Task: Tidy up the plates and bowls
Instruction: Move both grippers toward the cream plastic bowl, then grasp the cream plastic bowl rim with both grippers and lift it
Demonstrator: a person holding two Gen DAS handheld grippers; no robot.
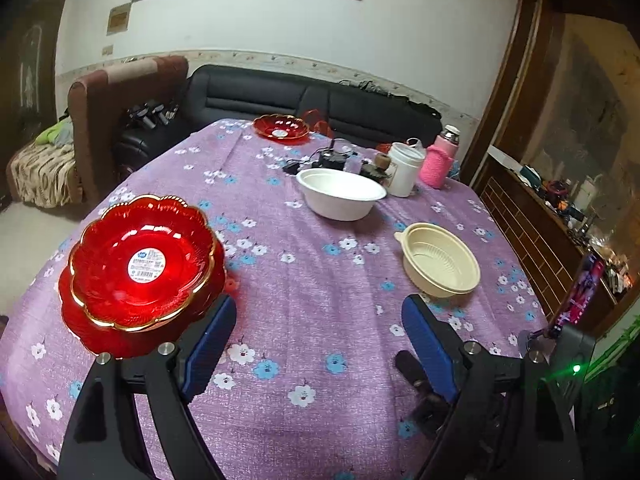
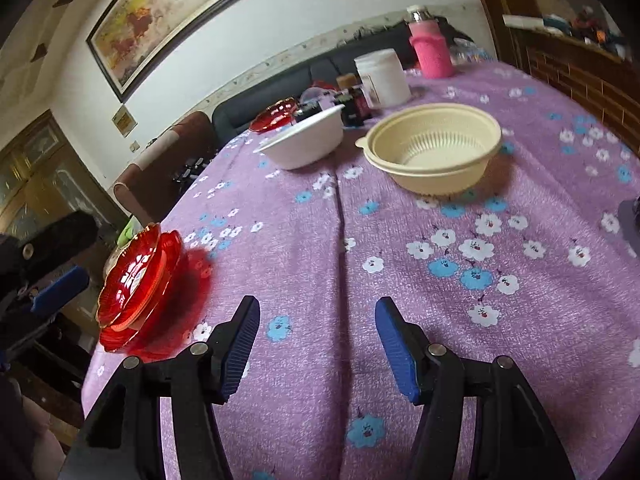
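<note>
Two red gold-rimmed plates are stacked at the near left table edge; the stack also shows in the right wrist view. A third red plate sits at the far side. A white bowl stands mid-table and a cream plastic bowl to its right; both show in the right wrist view, white and cream. My left gripper is open and empty, just right of the stack. My right gripper is open and empty above the cloth.
The table wears a purple flowered cloth. A white jar, a pink flask and small dark items stand at the far right. A phone on a stand rises at the right edge. Sofas stand behind.
</note>
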